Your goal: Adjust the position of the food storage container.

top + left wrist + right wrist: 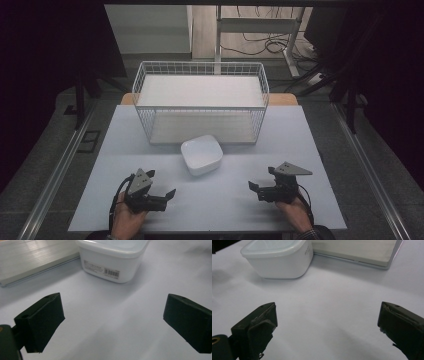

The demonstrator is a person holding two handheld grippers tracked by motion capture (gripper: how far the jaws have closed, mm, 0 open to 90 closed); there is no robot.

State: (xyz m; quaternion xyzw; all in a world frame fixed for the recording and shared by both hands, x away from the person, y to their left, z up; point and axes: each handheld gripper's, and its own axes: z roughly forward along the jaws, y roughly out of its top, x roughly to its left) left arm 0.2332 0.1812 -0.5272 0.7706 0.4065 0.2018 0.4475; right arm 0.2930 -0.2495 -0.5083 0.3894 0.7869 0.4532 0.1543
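The right claw [327,325] is holding its two black jaws wide apart at the bottom of the frame, nothing lying between them. A white lidded container [278,258] is sitting upper left on the pale tabletop [329,297], just beside a flat white board [357,250] at upper right.

Container [112,260] label print too small to read — top edge crops its lid

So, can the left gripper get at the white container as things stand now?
Probably yes. The left gripper has its jaws wide open with nothing between them, and bare table lies between it and the white container.
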